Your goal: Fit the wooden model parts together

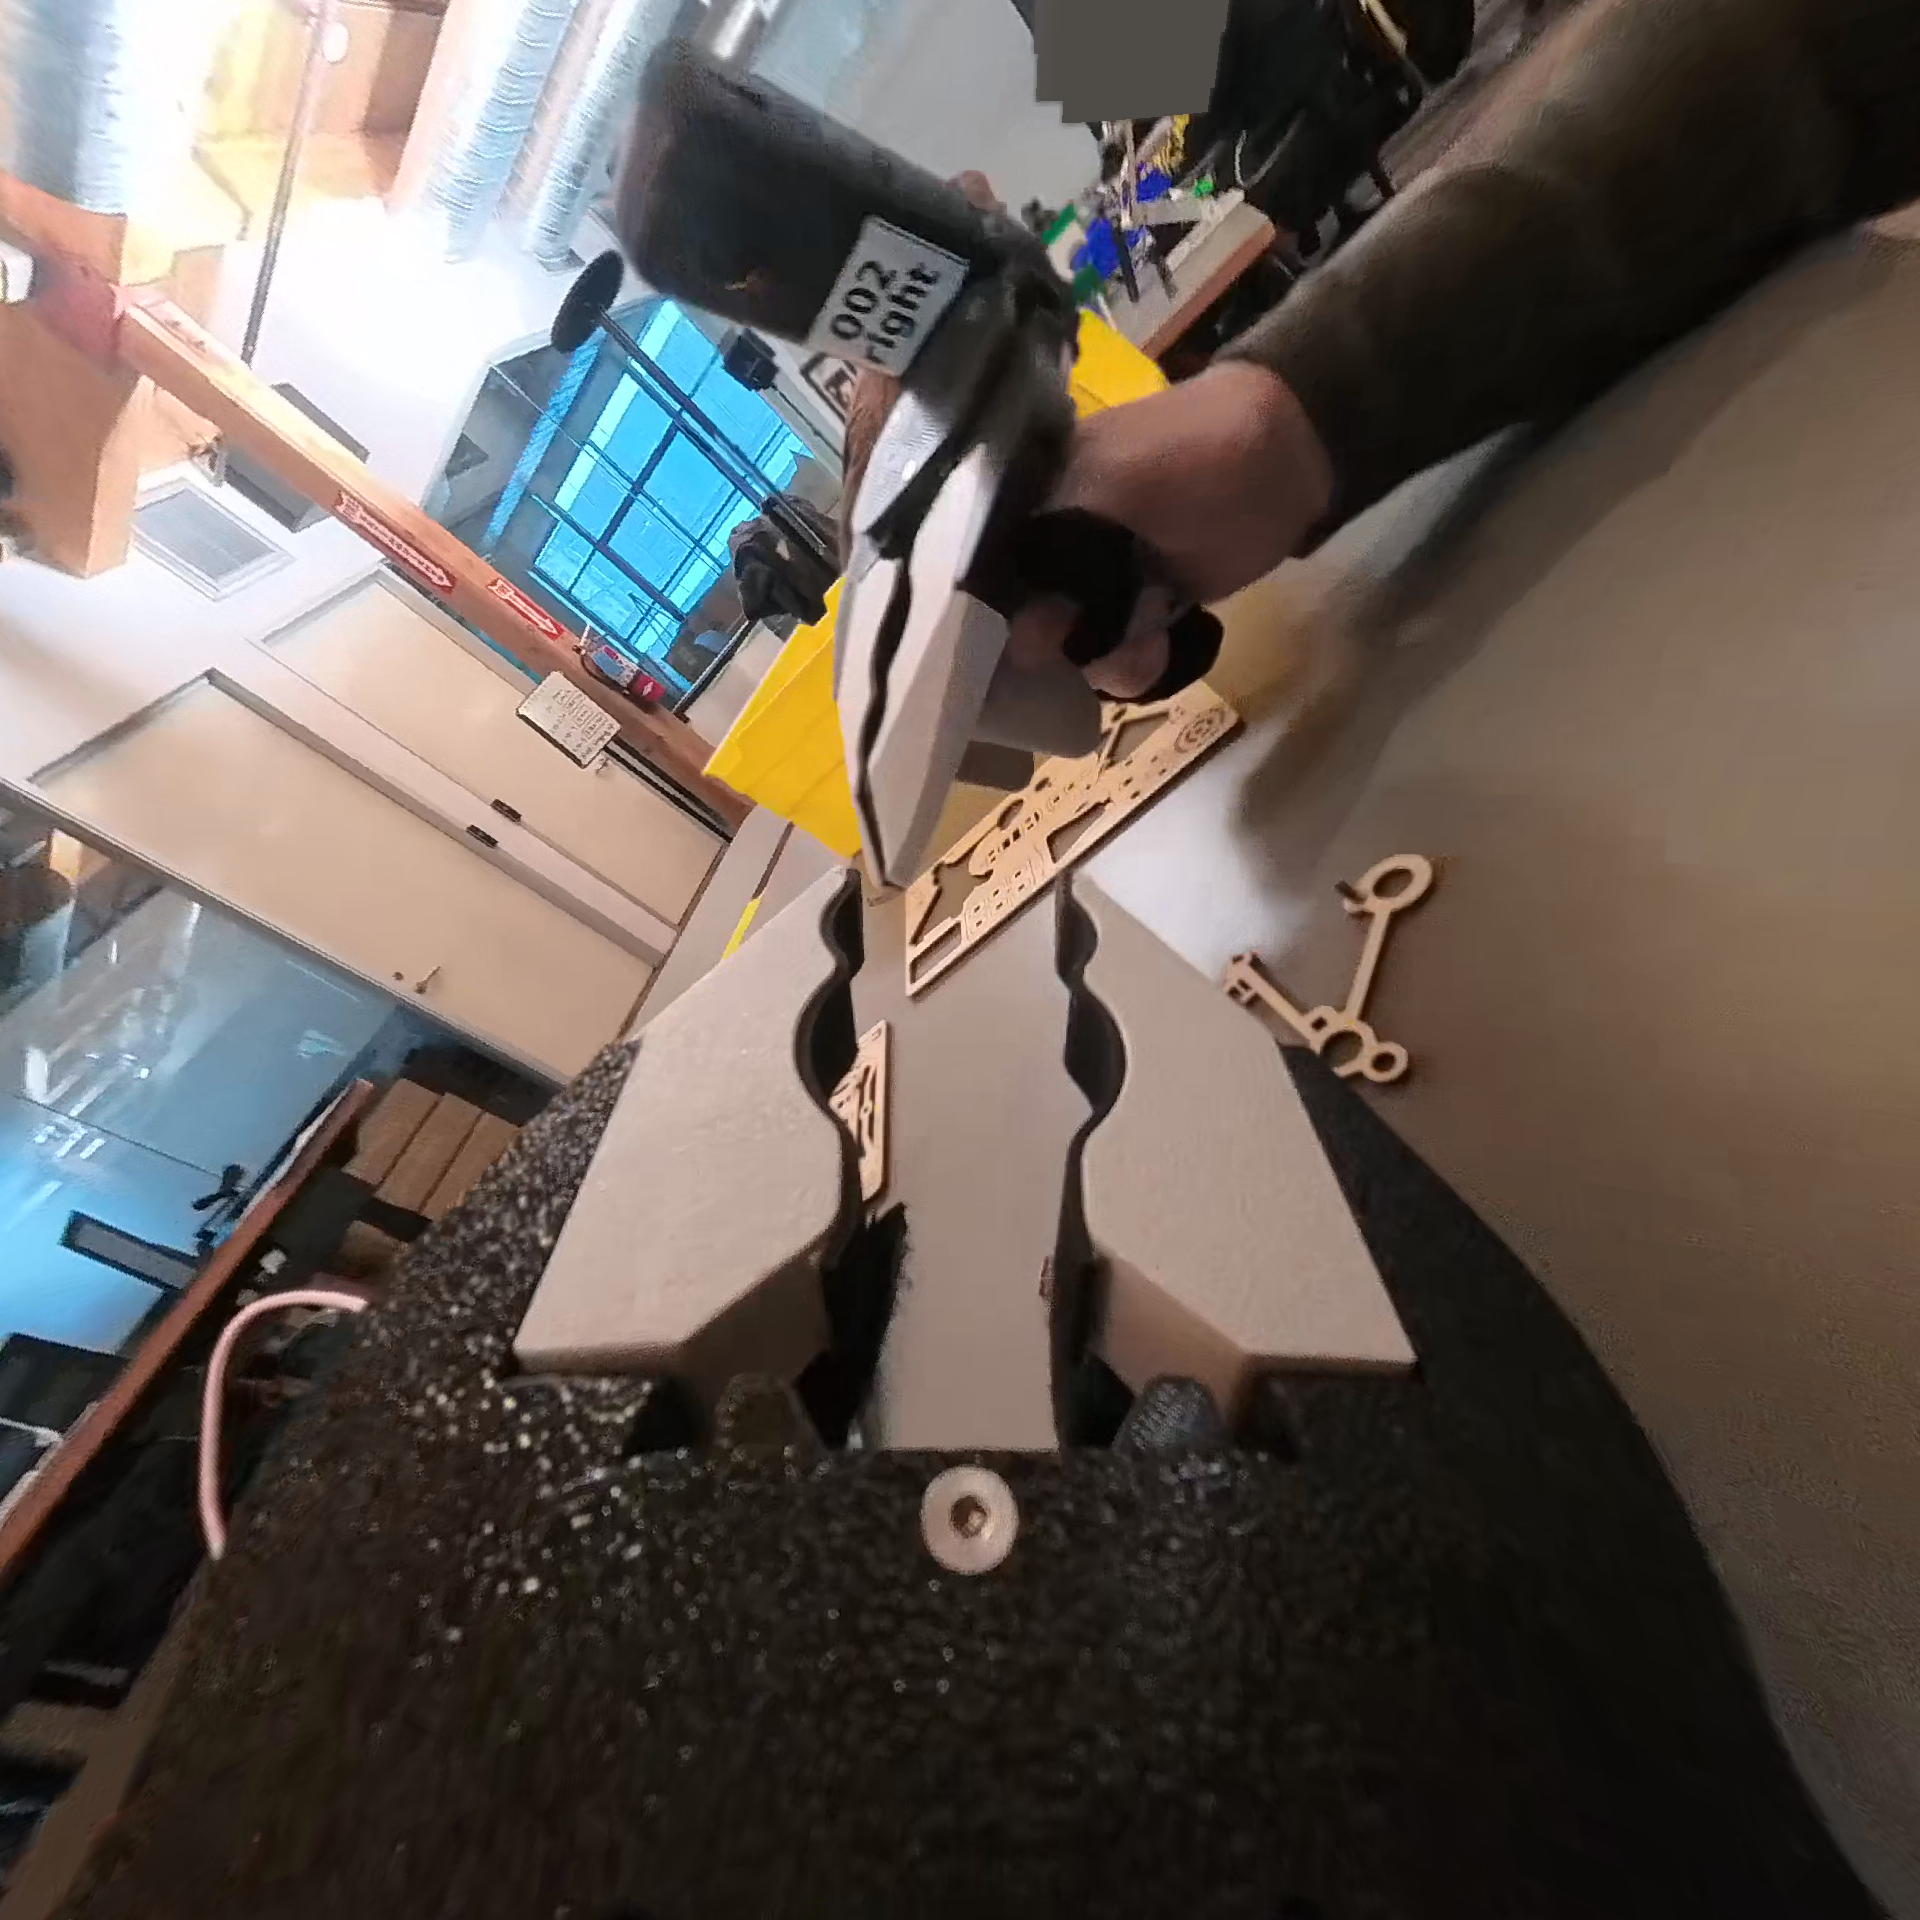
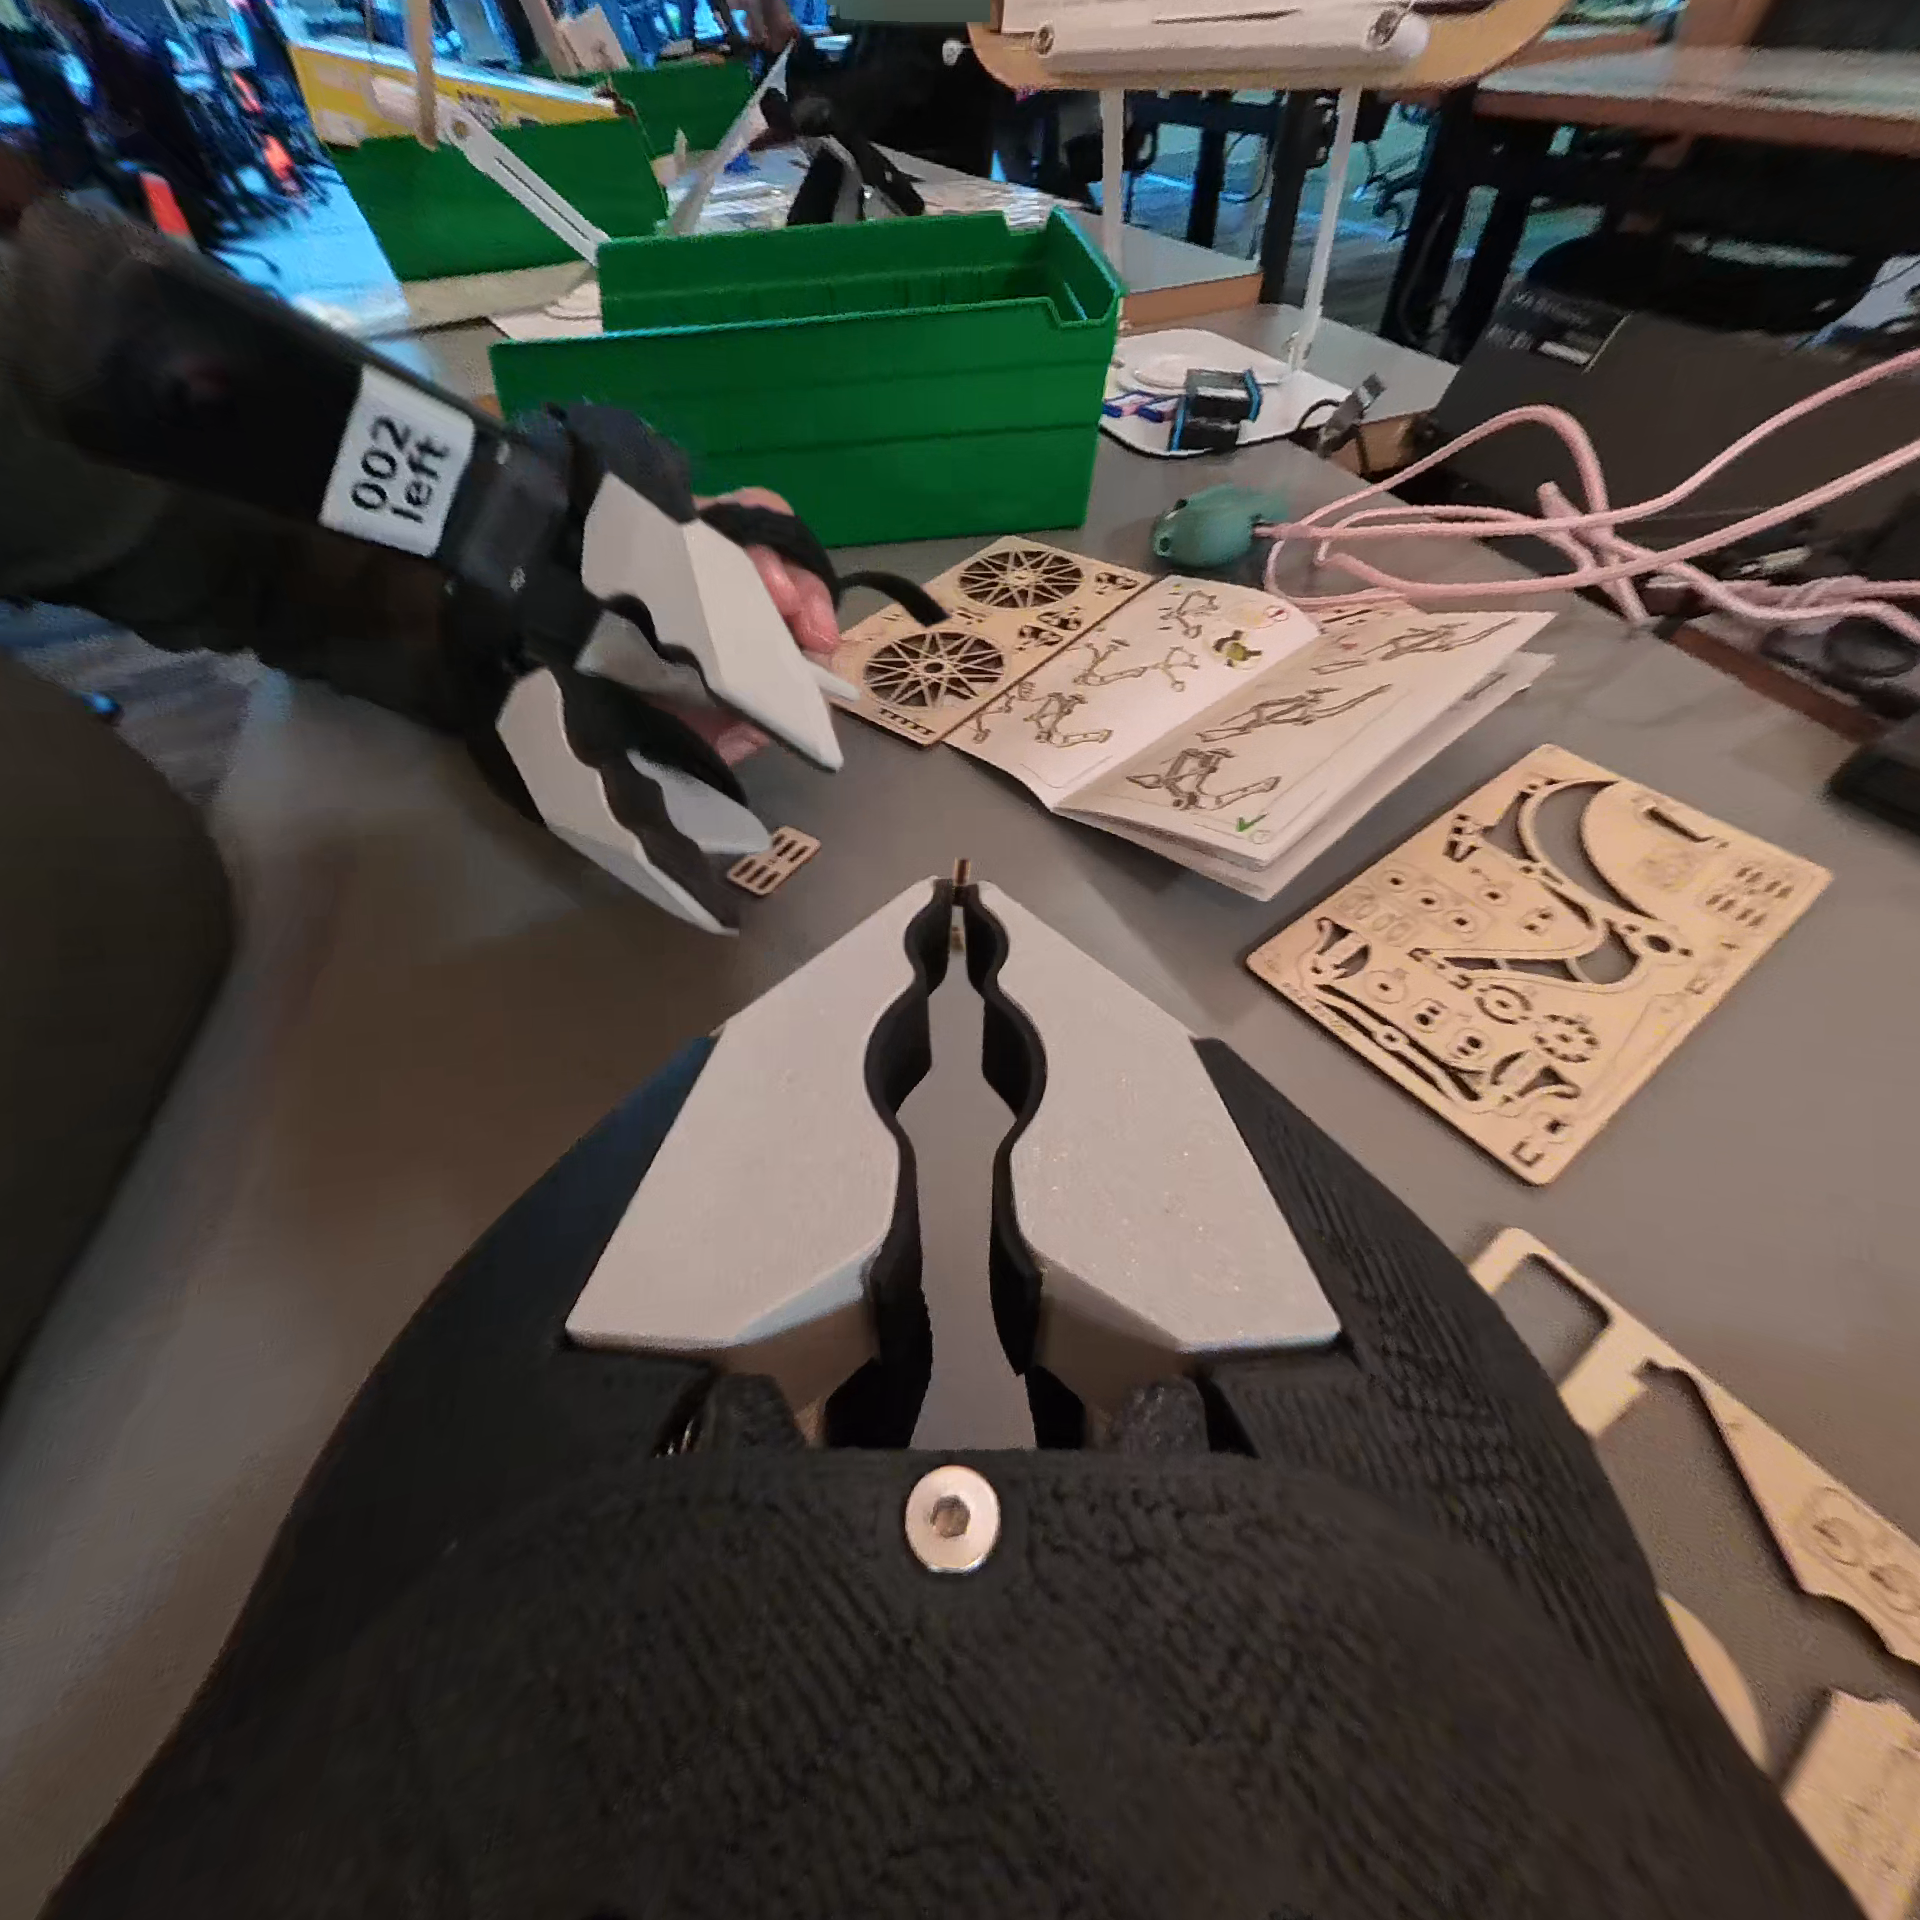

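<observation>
My left gripper [image 1: 961,904] is open, with its fingers low over the grey table [image 1: 1558,831]. A small slotted wooden piece [image 1: 868,1112] lies loose beside its left finger. In the right wrist view the left gripper [image 2: 781,844] stands open, and the slotted piece [image 2: 774,860] lies on the table by its lower finger. My right gripper [image 2: 961,894] is shut on a thin small wooden part [image 2: 962,871] that sticks out past the fingertips. In the left wrist view the right gripper [image 1: 883,878] points down just beyond my left fingertip.
A joined wooden part with rings [image 1: 1340,977] lies to the right. Punched wooden sheets [image 2: 1538,956] [image 2: 966,644], an open instruction booklet [image 2: 1247,707] and wooden offcuts [image 2: 1662,1455] lie on the table. Green bins [image 2: 831,395], a yellow bin [image 1: 790,727] and pink cables [image 2: 1558,520] stand behind. My two grippers' fingertips are within a few centimetres of each other.
</observation>
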Demonstrator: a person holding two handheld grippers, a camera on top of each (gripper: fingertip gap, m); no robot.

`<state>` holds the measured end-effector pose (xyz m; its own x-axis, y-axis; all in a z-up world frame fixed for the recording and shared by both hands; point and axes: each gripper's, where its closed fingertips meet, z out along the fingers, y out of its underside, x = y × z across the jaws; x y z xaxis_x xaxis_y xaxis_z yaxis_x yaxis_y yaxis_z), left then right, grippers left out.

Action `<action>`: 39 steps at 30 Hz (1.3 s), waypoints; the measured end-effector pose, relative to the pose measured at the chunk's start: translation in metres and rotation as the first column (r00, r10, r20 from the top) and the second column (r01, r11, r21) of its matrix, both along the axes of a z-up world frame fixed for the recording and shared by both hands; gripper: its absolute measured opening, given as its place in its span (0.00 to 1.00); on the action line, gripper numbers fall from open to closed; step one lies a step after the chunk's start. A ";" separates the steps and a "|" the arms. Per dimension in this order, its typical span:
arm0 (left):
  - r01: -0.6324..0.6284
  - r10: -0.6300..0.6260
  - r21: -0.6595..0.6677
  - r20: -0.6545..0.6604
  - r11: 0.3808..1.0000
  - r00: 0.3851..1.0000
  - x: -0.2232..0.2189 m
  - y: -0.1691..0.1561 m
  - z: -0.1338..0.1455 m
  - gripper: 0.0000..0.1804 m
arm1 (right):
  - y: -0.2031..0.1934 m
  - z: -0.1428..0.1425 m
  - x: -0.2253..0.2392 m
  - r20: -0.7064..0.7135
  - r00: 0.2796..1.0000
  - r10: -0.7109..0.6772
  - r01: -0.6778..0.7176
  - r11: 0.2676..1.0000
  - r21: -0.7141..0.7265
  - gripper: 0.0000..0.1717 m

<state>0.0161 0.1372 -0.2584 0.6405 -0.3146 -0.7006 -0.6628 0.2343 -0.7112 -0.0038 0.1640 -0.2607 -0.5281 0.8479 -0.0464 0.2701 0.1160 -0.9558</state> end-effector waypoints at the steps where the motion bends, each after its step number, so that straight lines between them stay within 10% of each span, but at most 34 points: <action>1: 0.005 -0.005 -0.005 -0.029 1.000 1.000 0.002 -0.001 -0.003 0.19 | -0.003 0.000 0.001 0.012 1.000 0.014 -0.013 1.000 -0.022 0.00; 28: -0.050 0.049 0.005 -0.351 0.999 0.935 0.009 0.005 -0.034 0.00 | -0.033 -0.028 0.022 0.224 0.944 0.243 -0.184 0.949 -0.254 0.00; 39: -0.085 0.088 -0.101 0.033 0.991 0.996 -0.011 0.010 -0.013 0.00 | -0.039 0.003 0.023 -0.155 0.959 0.238 -0.239 0.971 0.017 0.08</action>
